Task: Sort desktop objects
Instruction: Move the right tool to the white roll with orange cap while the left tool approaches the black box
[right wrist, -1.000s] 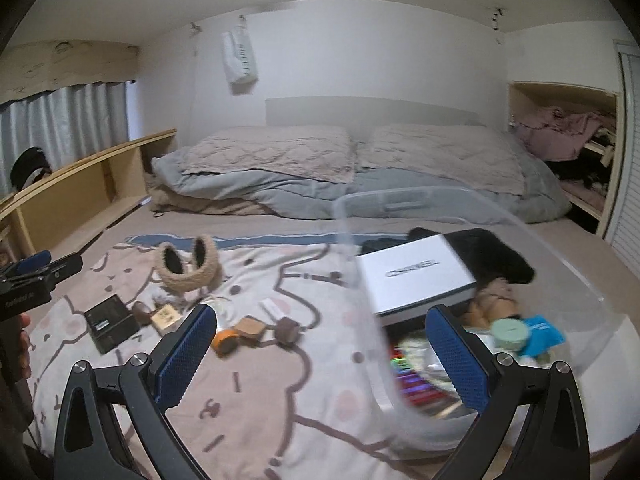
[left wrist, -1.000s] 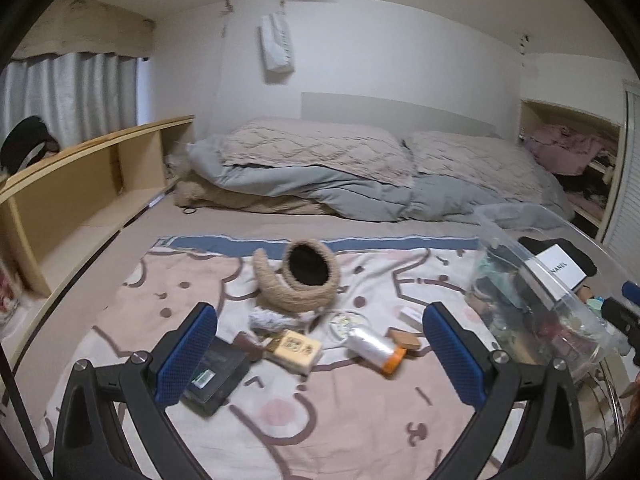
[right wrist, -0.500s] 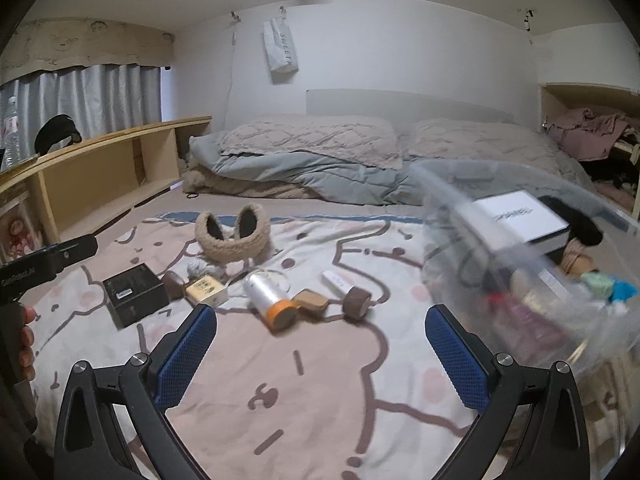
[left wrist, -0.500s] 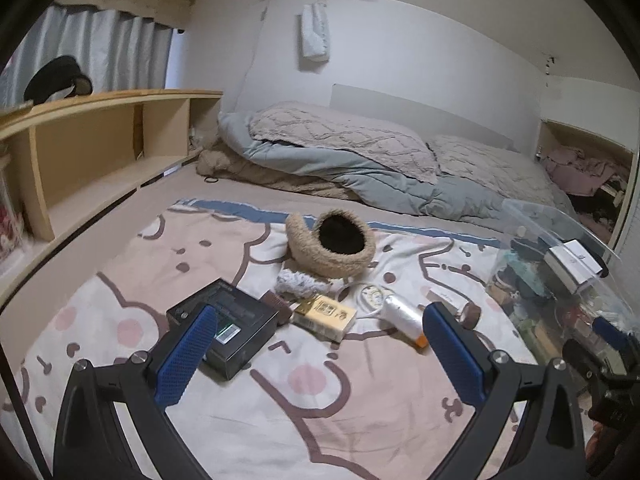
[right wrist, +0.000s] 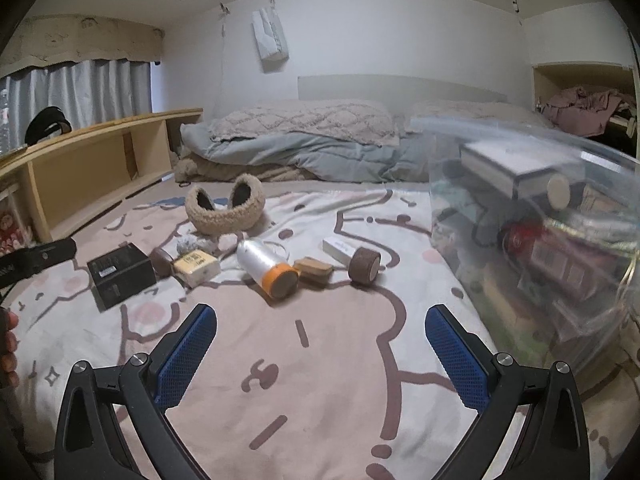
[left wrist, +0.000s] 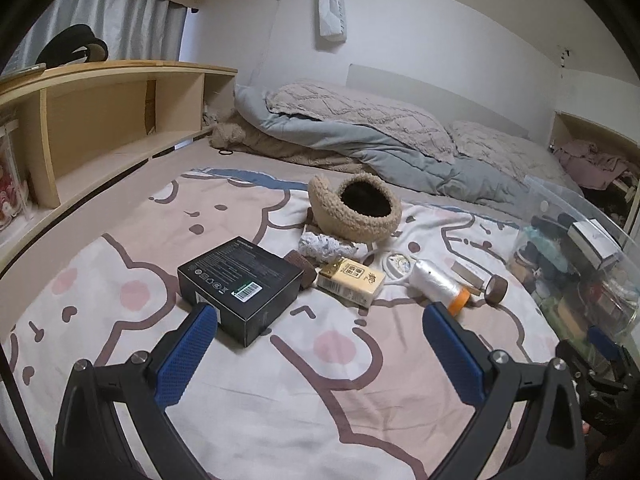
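Loose objects lie on a patterned blanket (left wrist: 280,380): a black box (left wrist: 240,284) (right wrist: 120,274), a yellow pack (left wrist: 352,282) (right wrist: 196,267), a white roll with an orange end (left wrist: 440,284) (right wrist: 266,266), a brown tape roll (left wrist: 498,290) (right wrist: 364,265), a small tan block (right wrist: 314,268), a white stick (right wrist: 338,247) and fuzzy earmuffs (left wrist: 356,210) (right wrist: 224,208). My left gripper (left wrist: 320,320) is open and empty, just short of the black box. My right gripper (right wrist: 320,322) is open and empty, short of the roll.
A clear plastic bin (right wrist: 540,232) (left wrist: 580,264) holding several items stands at the right. A wooden shelf (left wrist: 100,132) runs along the left. Pillows and a folded duvet (left wrist: 360,136) lie at the back. The other gripper shows at the left edge of the right wrist view (right wrist: 36,260).
Both grippers have come lower and closer to the objects. The left view has swung left onto the black box; the right view has swung left, off the bin and onto the roll.
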`<state>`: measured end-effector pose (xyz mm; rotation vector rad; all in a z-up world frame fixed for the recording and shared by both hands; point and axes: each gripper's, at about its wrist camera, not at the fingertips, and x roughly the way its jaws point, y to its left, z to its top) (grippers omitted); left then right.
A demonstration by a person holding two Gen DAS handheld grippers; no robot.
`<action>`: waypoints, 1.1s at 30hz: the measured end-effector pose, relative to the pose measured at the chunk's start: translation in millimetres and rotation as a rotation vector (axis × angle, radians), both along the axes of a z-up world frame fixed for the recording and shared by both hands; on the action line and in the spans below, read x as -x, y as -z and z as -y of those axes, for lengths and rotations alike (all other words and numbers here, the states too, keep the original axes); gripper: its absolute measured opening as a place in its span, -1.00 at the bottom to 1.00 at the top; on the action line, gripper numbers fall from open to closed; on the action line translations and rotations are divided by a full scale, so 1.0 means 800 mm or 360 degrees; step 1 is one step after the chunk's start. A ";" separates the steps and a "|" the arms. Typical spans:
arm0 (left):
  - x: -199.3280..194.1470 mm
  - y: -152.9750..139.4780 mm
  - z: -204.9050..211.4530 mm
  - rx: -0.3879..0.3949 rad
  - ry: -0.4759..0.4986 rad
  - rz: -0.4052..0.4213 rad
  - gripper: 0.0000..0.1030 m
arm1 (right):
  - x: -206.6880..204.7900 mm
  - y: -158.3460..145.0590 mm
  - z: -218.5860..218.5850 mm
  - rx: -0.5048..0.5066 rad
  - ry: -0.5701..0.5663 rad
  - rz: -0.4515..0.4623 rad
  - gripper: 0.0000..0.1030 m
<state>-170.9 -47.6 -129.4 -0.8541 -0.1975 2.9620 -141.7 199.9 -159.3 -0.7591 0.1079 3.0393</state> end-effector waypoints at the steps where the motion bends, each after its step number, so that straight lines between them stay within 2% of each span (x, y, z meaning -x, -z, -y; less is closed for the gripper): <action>1: 0.000 0.000 -0.001 -0.0005 0.0006 -0.0001 1.00 | 0.003 0.004 0.000 -0.0004 0.0000 0.0012 1.00; 10: 0.011 0.008 0.006 0.0014 -0.0015 0.0014 1.00 | 0.024 0.027 -0.003 0.0048 -0.0008 0.0183 1.00; 14: 0.025 0.007 0.020 0.0041 -0.0093 0.0006 1.00 | 0.028 0.034 -0.010 0.0115 -0.0011 0.0267 1.00; 21: 0.040 0.009 0.056 0.0018 -0.0249 0.0019 1.00 | 0.040 0.047 -0.008 0.0203 -0.0048 0.0425 1.00; 25: 0.053 0.010 0.075 0.0005 -0.0324 0.0019 1.00 | 0.058 0.040 0.007 0.0168 -0.0114 0.0448 0.98; 26: 0.056 0.010 0.080 0.0006 -0.0345 0.0018 1.00 | 0.063 0.038 0.012 0.0139 -0.0122 0.0441 0.93; 28: 0.059 0.013 0.087 -0.0005 -0.0374 0.0027 1.00 | 0.075 0.037 0.017 0.0112 -0.0141 0.0454 0.60; 30: 0.062 0.018 0.095 -0.0035 -0.0391 0.0053 1.00 | 0.092 0.038 0.021 0.0118 -0.0159 0.0478 0.48; 33: 0.066 0.025 0.104 -0.0087 -0.0407 0.0094 1.00 | 0.126 0.037 0.026 0.0126 -0.0155 0.0500 0.19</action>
